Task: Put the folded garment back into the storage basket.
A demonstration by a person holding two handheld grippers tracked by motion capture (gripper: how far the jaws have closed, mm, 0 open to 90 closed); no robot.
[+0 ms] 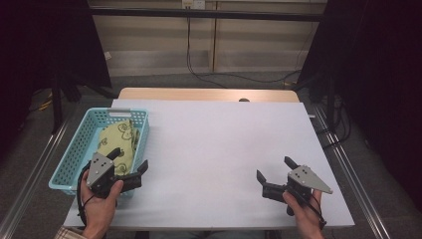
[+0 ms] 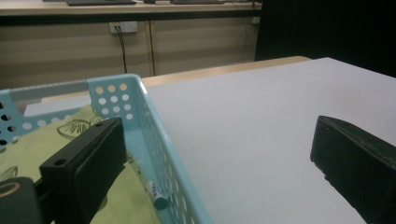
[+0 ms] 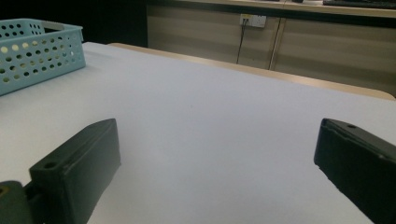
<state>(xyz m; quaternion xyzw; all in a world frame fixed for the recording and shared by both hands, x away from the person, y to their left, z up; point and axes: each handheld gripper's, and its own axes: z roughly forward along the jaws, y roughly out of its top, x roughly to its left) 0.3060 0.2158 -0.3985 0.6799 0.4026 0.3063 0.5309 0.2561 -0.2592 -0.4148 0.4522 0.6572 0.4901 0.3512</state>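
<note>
Here the left gripper (image 1: 130, 164) straddles the basket (image 1: 82, 144) wall at lower left, jaws spread, empty. The cloth (image 1: 118, 142) lies inside. Better to shift both jaws inward over the cloth before pinching. The right gripper (image 1: 273, 169) waits, gaping, lower right on the surface (image 1: 214, 144).

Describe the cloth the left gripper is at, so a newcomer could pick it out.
On the white table, look to the near left corner for the light-blue perforated basket. The cloth lies inside it, under the left gripper: yellow-green fabric with dark line drawings, the one soft item there.
</note>
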